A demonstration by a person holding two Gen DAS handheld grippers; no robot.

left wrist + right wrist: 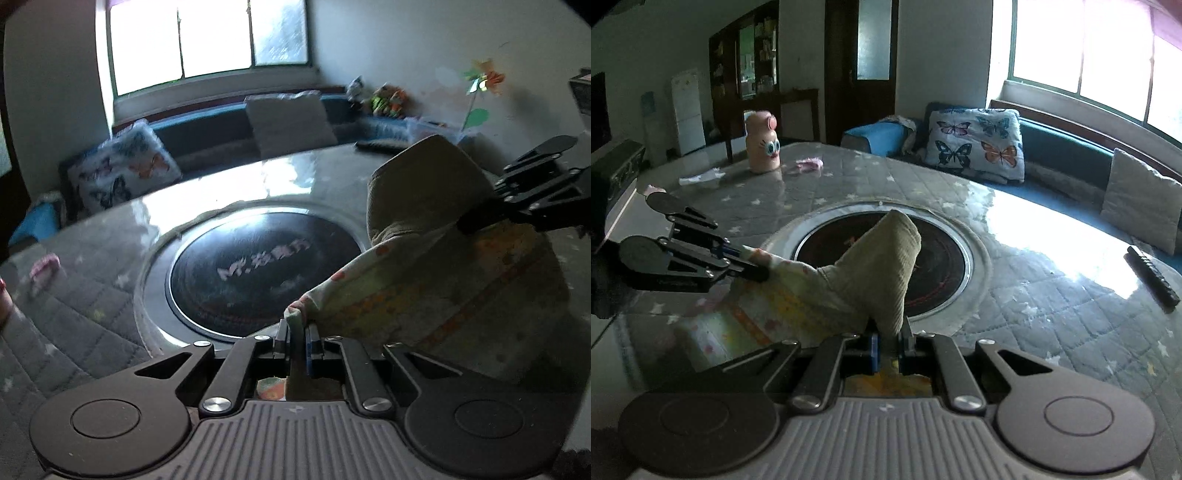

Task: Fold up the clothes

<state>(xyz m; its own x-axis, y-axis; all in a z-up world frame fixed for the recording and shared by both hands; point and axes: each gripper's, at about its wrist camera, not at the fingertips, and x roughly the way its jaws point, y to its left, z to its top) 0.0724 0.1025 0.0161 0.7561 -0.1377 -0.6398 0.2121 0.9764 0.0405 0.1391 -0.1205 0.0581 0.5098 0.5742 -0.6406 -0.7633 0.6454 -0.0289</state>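
Note:
A small pale garment (436, 280) with orange dots and an olive ribbed cuff (417, 184) hangs between both grippers above the table. My left gripper (296, 332) is shut on one patterned corner of it. My right gripper (889, 343) is shut on the olive ribbed part (882, 266). In the left wrist view the right gripper (469, 223) pinches the cloth at the right. In the right wrist view the left gripper (753, 258) pinches the garment (783, 299) at the left.
The round table (1052, 302) has a grey quilted cover under glass and a dark round hotplate (258, 269) in its middle. A pink bottle (762, 146), paper scraps (698, 178) and a black remote (1152, 275) lie on it. A sofa with cushions (979, 142) stands behind.

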